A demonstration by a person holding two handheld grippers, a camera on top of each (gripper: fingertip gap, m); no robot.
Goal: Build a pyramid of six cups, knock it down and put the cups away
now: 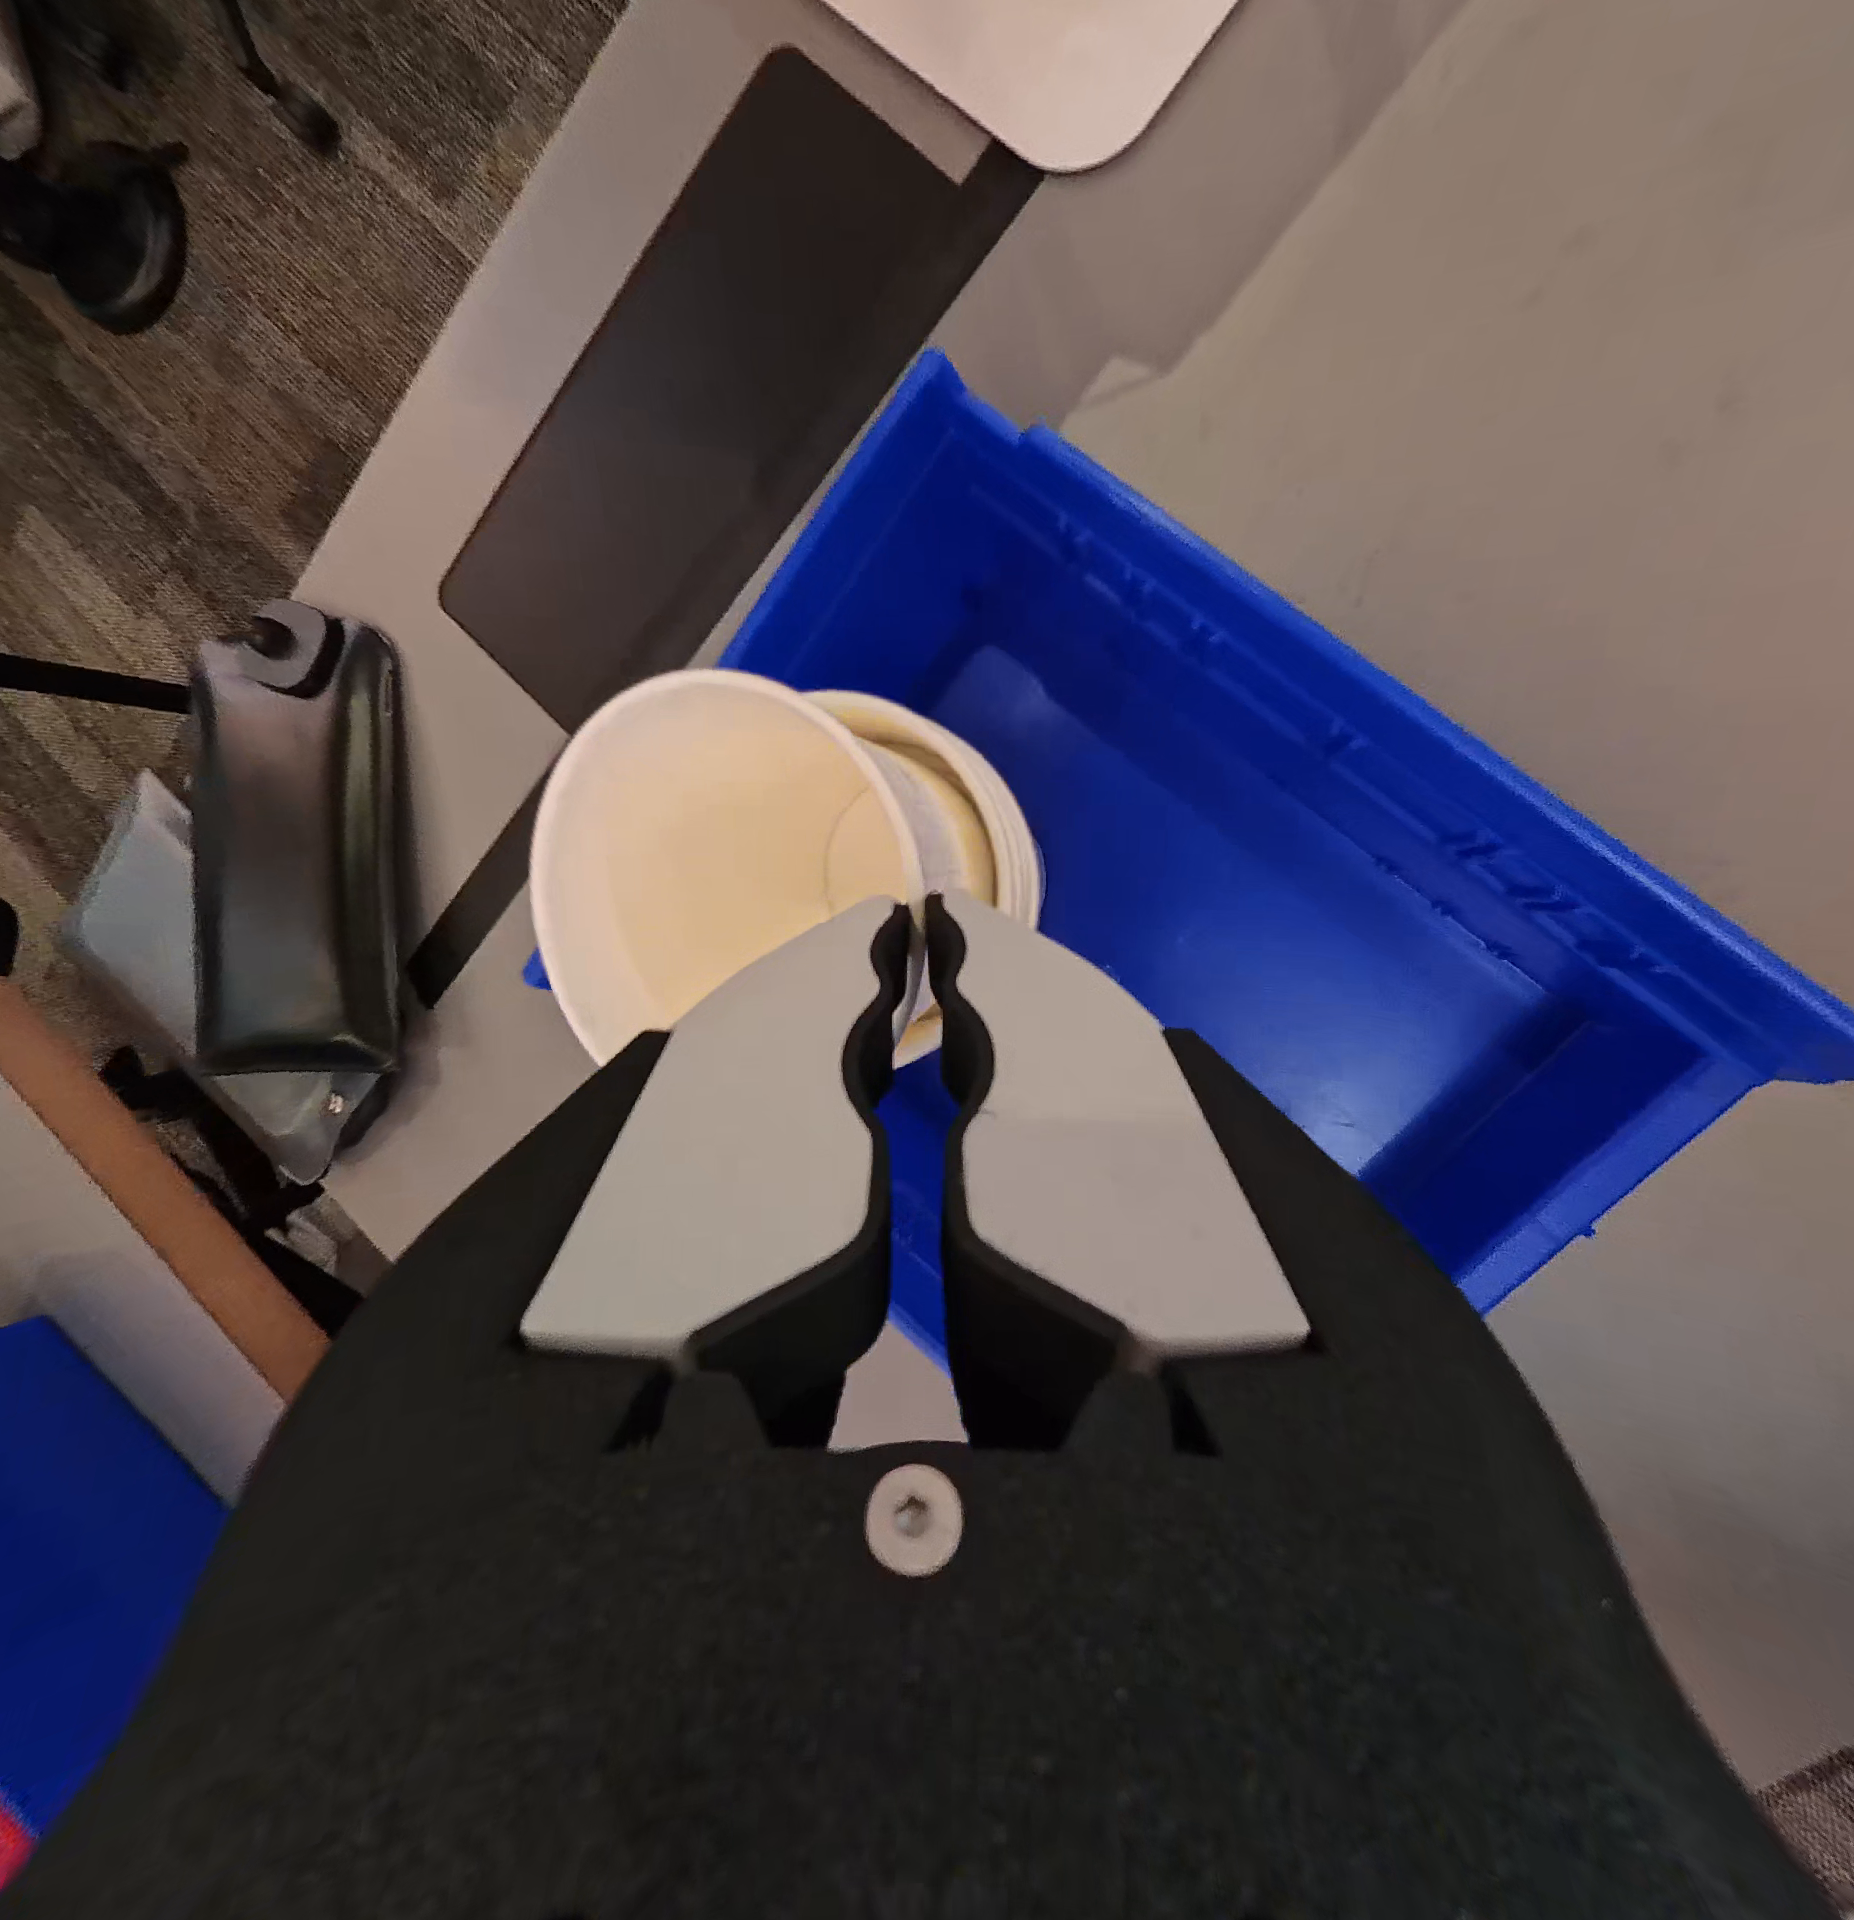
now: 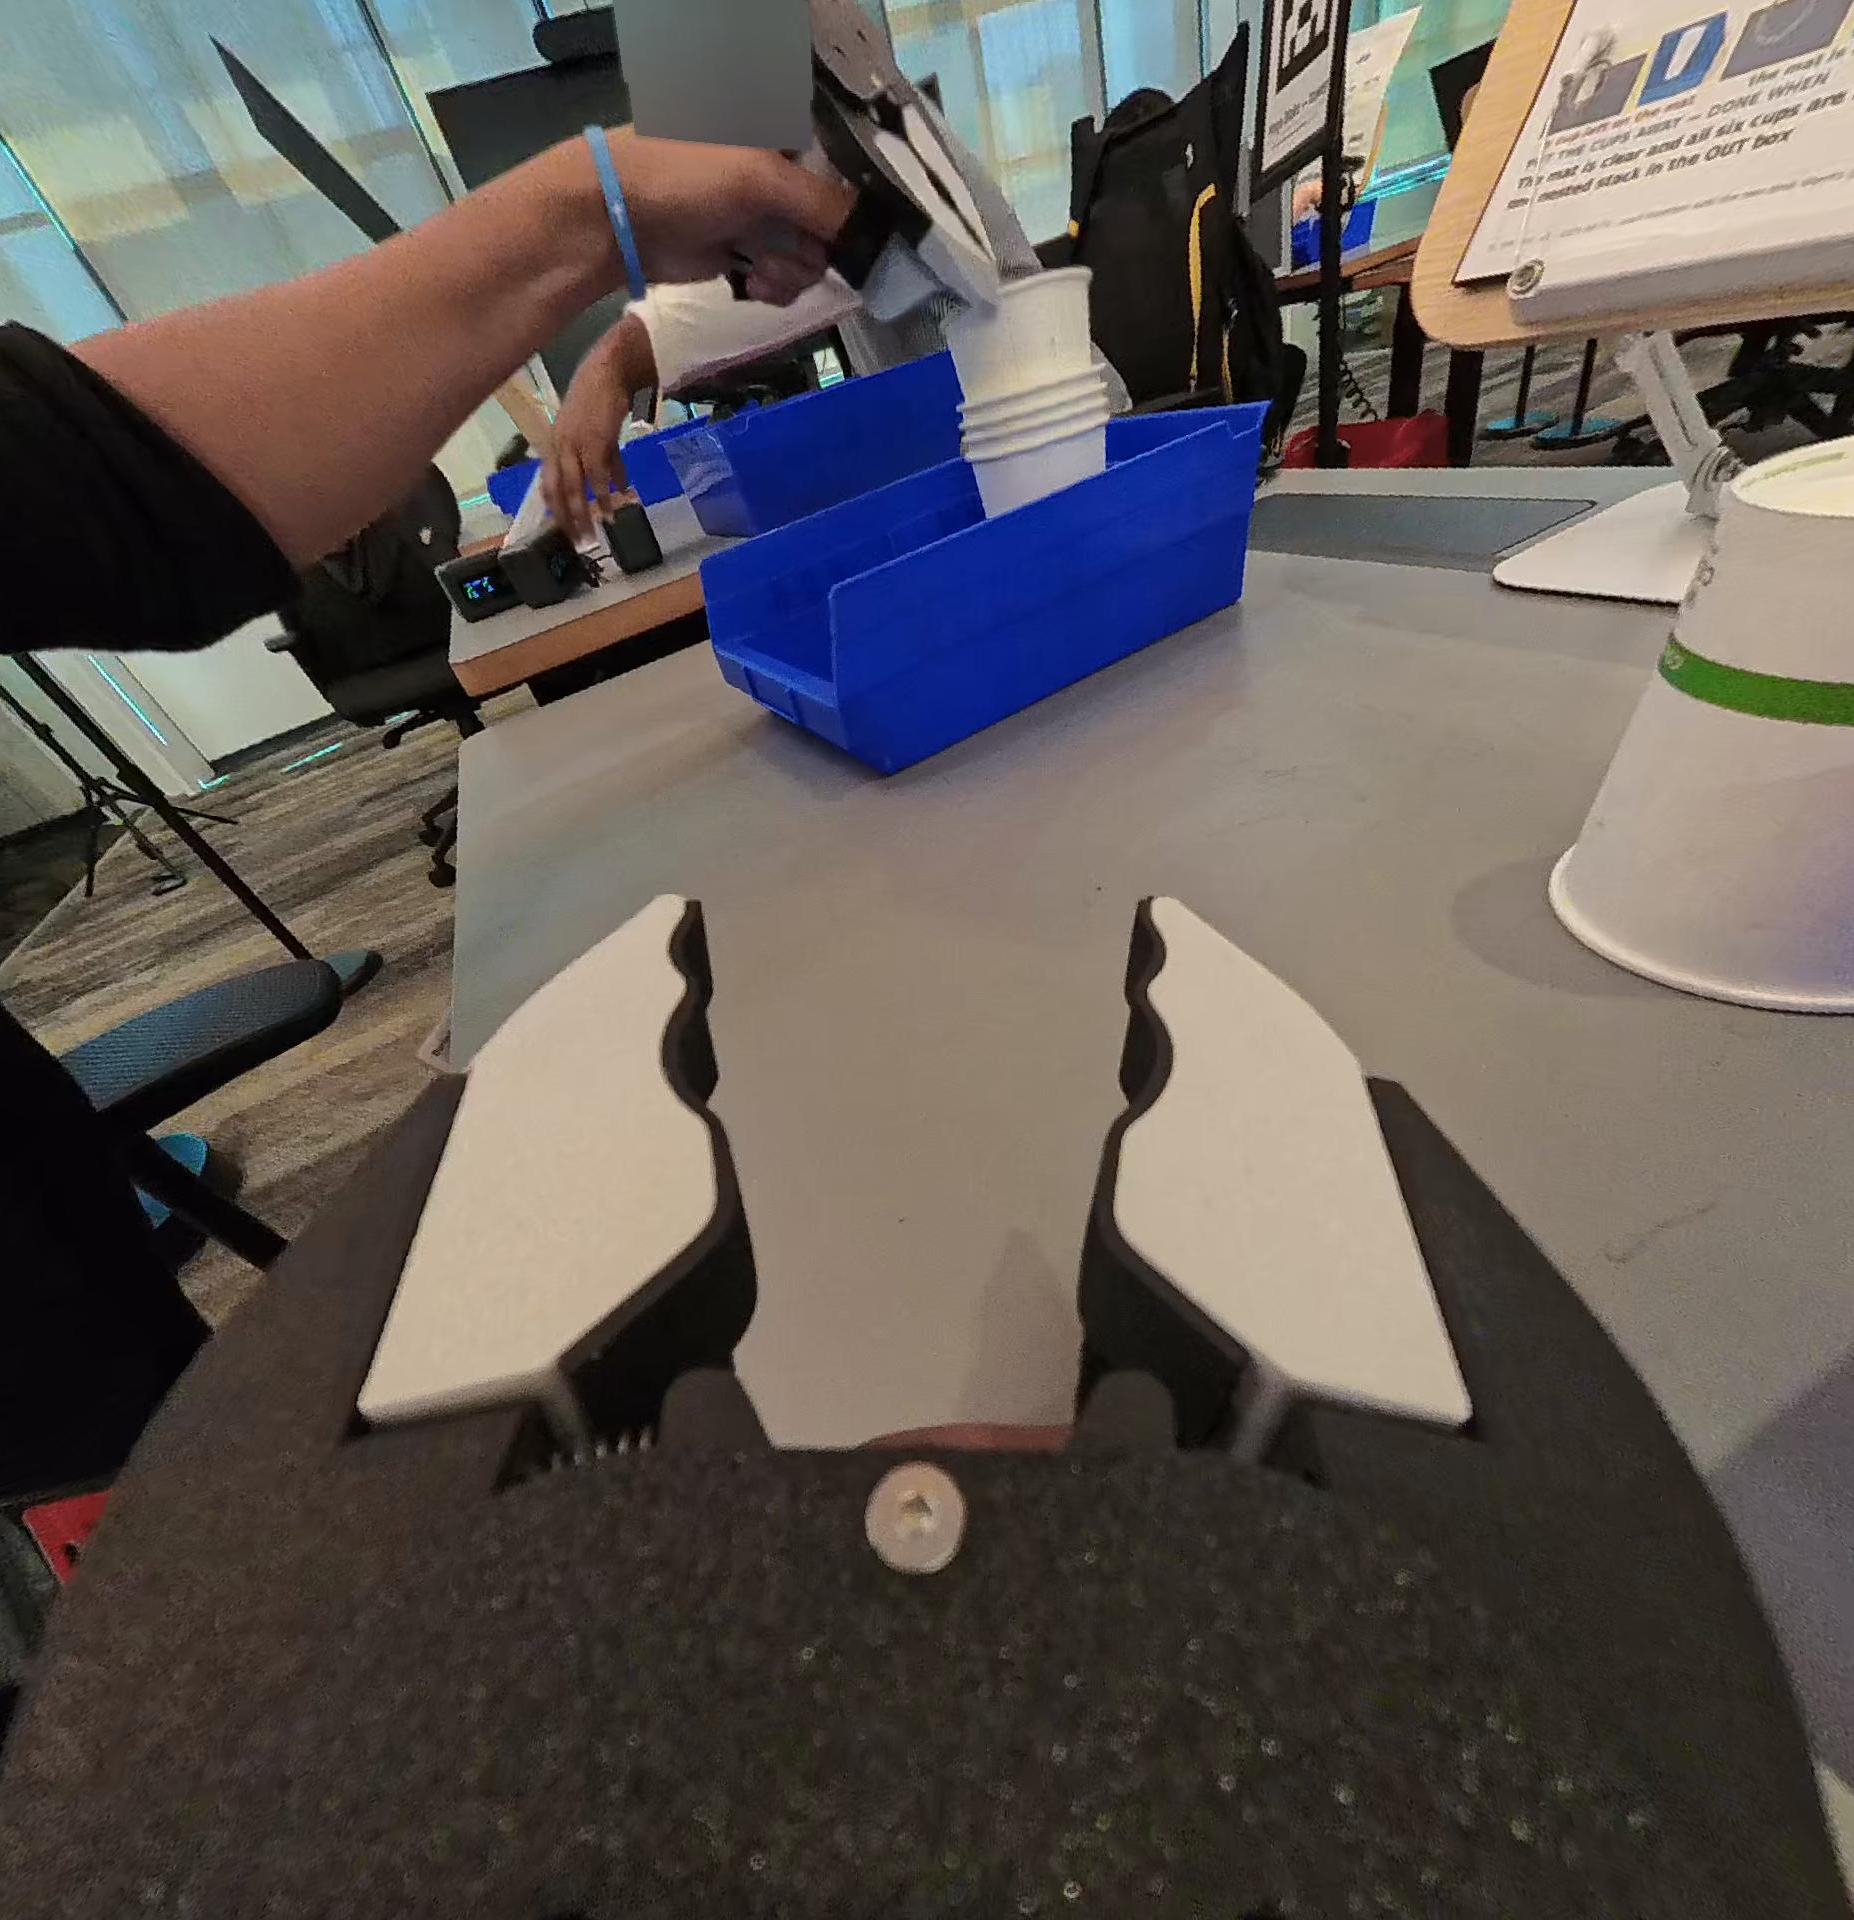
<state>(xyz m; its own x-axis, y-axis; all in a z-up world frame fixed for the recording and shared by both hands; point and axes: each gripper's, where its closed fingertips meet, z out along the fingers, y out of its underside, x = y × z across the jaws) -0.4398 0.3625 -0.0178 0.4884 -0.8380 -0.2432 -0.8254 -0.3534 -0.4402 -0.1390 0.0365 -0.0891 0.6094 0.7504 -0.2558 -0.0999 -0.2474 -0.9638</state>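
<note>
Left claw is clenched on the wall of the top cup, one finger inside the rim and one outside, and it holds that cup above the blue bin. From the left wrist view the cup's mouth faces the camera, tipped toward the left, and below it I can see the rims of the other cups nested in a stack. From the right wrist view the same stack stands upright in the far end of the bin, its ringed rims showing above the bin wall, and the held cup sits in the top of it, leaning a little. A person's hand with a blue wristband grips the left claw from above.

Right claw is released, its two pale fingers spread wide with nothing but bare grey counter between them. It hovers low over the counter, well apart from the bin. One more cup, white with a green band, stands upside down on the counter at the right edge of that view, near the claw but not touching it.

Beyond the bin another person's arm reaches over a second counter with more blue bins. A tilted board with a printed sheet stands on a white stand at the far right.
</note>
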